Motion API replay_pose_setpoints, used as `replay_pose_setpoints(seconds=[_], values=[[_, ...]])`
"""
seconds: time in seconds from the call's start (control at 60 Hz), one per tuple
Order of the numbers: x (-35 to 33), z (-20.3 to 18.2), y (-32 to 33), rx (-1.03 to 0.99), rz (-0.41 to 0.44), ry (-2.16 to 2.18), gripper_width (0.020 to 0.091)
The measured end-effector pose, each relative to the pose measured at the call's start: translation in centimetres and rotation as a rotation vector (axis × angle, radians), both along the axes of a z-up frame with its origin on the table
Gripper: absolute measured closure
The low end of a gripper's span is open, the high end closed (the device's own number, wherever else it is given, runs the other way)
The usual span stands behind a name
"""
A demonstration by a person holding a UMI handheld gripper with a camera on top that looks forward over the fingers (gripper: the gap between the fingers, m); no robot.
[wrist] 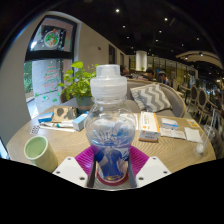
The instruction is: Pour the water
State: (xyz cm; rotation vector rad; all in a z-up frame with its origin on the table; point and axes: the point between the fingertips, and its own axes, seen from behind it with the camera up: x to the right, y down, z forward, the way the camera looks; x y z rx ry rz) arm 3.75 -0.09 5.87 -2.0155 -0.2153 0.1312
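Gripper view, and the water bottle (108,125) fills the centre of the frame, upright, white cap on top. The gripper (110,168) has it clamped low on the body, both pink pads (84,158) pressing its sides. Clear thin plastic, so likely springy and a bit slick, heavier if full; a mid-body hold looks safest. Green cup (38,150) waits at lower left on the wooden table (170,150).
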Motion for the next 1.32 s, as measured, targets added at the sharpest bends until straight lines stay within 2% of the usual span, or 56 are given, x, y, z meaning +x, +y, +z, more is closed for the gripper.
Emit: replay_pose_setpoints(seconds=[0.067, 0.1, 0.15, 0.167, 0.2, 0.267, 0.4, 0.483, 0.717, 1.033, 1.317], values=[[0.1, -0.5, -0.3, -0.037, -0.004, 0.0, 0.0554], [0.3, -0.8, -0.6, -0.067, -0.003, -0.009, 0.0457], [0.8, -0.7, -1.0, -0.084, -0.007, -0.016, 0.0255], [0.7, -0.5, -1.2, -0.082, -0.012, -0.018, 0.0236], [1.1, 0.0, -1.6, -0.083, -0.025, -0.025, 0.0272], [2.0, 1.3, -2.7, -0.099, -0.055, -0.041, 0.024], [2.4, 4.4, -6.7, -0.134, -0.089, -0.082, 0.0248], [2.2, 8.1, -9.9, -0.116, -0.106, -0.128, 0.0247], [-0.9, 14.9, -20.6, -0.151, -0.175, -0.107, 0.0247], [-2.1, 16.5, -27.5, -0.16, -0.226, -0.085, 0.0251], [-1.8, 18.7, -27.8, -0.101, -0.253, -0.074, 0.0251]])
